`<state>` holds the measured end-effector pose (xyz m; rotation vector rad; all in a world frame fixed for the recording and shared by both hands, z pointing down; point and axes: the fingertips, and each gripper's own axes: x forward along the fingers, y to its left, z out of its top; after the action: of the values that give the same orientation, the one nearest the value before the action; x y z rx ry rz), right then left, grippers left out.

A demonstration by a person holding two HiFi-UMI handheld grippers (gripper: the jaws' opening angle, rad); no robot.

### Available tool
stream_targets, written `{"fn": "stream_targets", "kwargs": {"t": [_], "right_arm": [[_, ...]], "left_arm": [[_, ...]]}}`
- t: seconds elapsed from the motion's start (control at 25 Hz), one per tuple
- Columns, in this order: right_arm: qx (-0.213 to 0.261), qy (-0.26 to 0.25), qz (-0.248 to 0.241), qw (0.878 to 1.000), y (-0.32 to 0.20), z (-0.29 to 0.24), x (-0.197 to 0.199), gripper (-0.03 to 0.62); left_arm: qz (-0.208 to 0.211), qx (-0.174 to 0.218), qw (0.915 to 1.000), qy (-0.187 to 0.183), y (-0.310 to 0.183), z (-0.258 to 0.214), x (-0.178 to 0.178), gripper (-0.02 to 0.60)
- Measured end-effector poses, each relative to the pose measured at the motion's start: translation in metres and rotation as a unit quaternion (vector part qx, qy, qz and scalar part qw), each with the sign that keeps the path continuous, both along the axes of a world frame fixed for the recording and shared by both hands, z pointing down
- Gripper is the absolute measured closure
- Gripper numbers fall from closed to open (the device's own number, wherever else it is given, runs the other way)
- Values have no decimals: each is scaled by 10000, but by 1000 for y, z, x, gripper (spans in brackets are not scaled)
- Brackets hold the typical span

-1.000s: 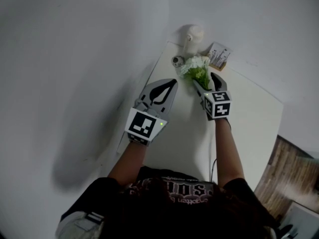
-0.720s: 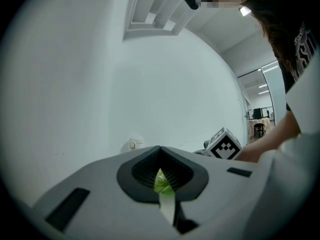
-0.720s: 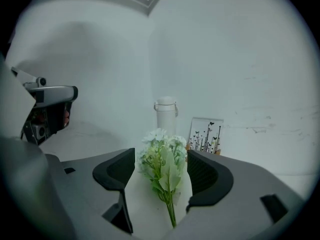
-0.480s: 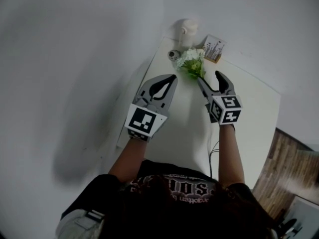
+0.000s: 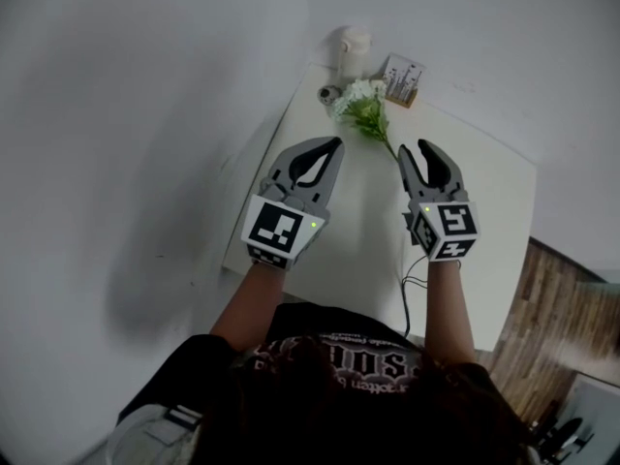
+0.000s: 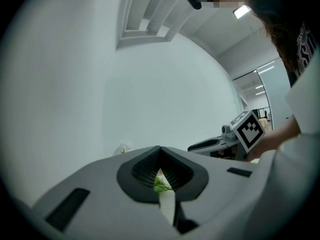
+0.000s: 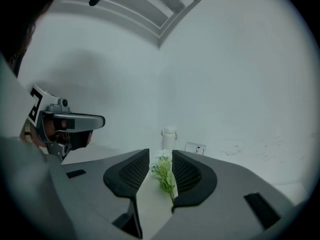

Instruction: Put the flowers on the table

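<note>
Nearest me, the person holds both tools out over the white desk (image 5: 465,192), a thin cord (image 5: 415,277) trailing by the right wrist. The left gripper (image 5: 332,146) has its grey fingers (image 5: 308,168) meeting at the tips with nothing pinched, only a loop of empty space behind them. The right gripper (image 5: 416,150) is closing. Its fingers (image 5: 433,168) stand partly apart, and the dark ribbed pads are bare. Just ahead of it the flowers (image 5: 360,100) lie flat on the desk, free of both tools. The stem (image 5: 387,141) ends just off the right fingertips and slightly to their left. From there it runs away toward the far corner, where the small white blooms and green leaves fan out. The right hand is clearly the nearer one, and it looks down the length of the stem rather than across it. To my eye the flowers are already set down, so the coming move is only to draw back without brushing that light, springy stem. Beyond the blooms sit a small round thing (image 5: 329,93), a white bottle (image 5: 351,45) and a printed card (image 5: 402,76), near the plain wall.
</note>
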<state>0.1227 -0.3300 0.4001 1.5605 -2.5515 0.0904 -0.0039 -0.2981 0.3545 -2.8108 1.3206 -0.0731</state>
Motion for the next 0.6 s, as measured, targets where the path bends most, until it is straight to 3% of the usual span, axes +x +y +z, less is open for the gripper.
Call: {"fn": "stream_targets", "kwargs": {"t": [0.6], "right_arm": [[521,-186,142,9984,88,-37,20,525]], "left_arm": [[73,155,9998,48,72,-13,24,583]]}}
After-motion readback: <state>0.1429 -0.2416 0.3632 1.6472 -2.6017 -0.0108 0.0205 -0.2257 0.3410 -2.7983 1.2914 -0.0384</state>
